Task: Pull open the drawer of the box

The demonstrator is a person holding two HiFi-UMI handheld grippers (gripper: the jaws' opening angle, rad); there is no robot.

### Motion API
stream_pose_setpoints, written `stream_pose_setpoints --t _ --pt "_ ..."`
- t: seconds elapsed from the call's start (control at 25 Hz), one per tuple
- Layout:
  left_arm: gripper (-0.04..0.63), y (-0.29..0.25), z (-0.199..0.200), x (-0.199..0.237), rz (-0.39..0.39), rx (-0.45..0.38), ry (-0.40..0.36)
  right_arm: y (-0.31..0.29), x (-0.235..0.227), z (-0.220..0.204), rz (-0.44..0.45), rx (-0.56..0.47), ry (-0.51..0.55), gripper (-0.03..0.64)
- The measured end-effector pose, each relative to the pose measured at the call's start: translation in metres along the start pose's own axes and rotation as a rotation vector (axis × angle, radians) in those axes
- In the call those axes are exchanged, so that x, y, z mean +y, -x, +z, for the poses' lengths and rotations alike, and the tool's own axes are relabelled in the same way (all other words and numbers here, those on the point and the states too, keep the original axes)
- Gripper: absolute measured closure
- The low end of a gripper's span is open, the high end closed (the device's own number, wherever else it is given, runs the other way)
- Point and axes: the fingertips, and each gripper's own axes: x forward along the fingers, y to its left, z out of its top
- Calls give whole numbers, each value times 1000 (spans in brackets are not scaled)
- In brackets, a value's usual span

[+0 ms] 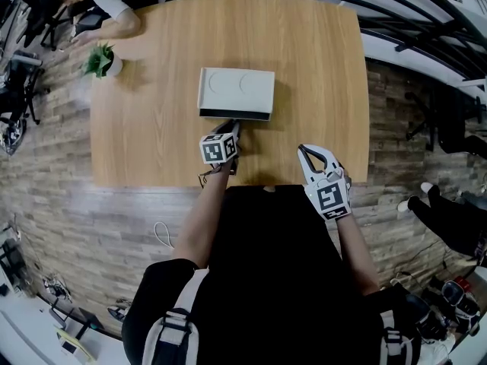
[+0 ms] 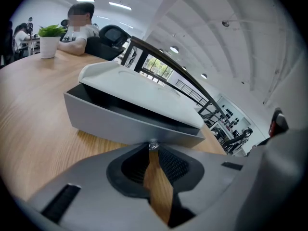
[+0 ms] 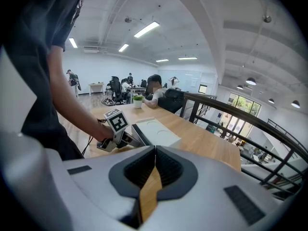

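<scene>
A white box (image 1: 236, 90) lies in the middle of the wooden table (image 1: 312, 67). Its grey drawer (image 2: 130, 124) is pulled out a little, and a dark gap shows under the lid (image 2: 144, 88). My left gripper (image 1: 235, 126) is shut on the small metal knob (image 2: 153, 145) at the middle of the drawer front. My right gripper (image 1: 304, 150) hangs shut and empty over the table's near edge, to the right of the box. In the right gripper view, those jaws (image 3: 155, 149) meet at the tips, and the box (image 3: 156, 131) lies ahead of them.
A small potted plant (image 1: 103, 61) stands at the table's far left corner. A person's arm (image 1: 114, 17) rests on the table beside it. A dark railing (image 1: 411, 21) runs along the right side. The floor is stone-patterned.
</scene>
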Motion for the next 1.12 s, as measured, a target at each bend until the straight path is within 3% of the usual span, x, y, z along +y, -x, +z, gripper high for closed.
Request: stream_pose_setpoints --t 1.12 --pt "517 17 -25 -5 7 14 -7 12 11 -15 10 5 1 592"
